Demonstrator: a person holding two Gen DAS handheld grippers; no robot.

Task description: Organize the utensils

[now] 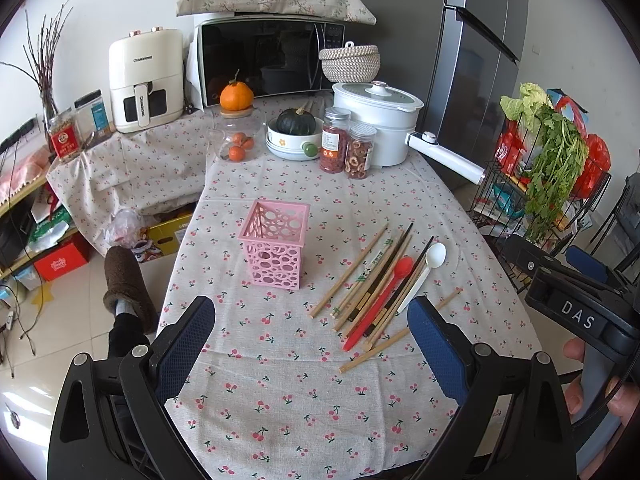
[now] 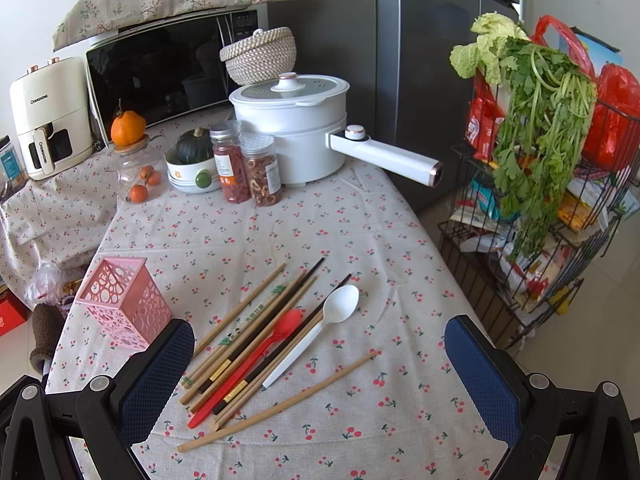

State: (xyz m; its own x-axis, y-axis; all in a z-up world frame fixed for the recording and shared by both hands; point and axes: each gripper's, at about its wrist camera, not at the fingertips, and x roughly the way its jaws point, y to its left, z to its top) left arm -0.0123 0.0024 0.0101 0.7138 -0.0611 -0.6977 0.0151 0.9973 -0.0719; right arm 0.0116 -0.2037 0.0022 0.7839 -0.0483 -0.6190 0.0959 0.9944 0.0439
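- Left tongs point(image 1: 310, 344) wide apart, holding nothing, hovering over the desk point(image 1: 280, 400) near its front edge.
- Right tongs point(image 2: 320, 364) also wide apart and empty, hanging just above the utensil pile.
- Pink perforated plastic square holder point(image 1: 275, 250) stands upright mid-desk, open top up, nothing visible inside; pile lies just to its right, not touching.
- Pile: bundle of light wooden and dark chopsticks point(image 2: 256, 332), a red plastic spoon point(image 2: 256, 364) and a white plastic spoon point(image 2: 316, 328), all flat on the cherry-print tablecloth point(image 2: 280, 232).
- Long axes roughly parallel, running diagonally from near-left to far-right; both spoon bowls point away, handle ends toward the tongs.
- One stray light wooden chopstick point(image 2: 276, 400) lies apart at the near side, tilted flatter than the rest.
- Handling, my guess: everything light, stiff, thin; chopsticks round and likely to roll or slip between pads; plastic spoons smooth, a bit flexy.
- Best hold probably mid-shaft across the long axis, then tip upright to drop into holder; white spoon sits at the pile edge, easiest first.
- Holder looks light, could topple if bumped.
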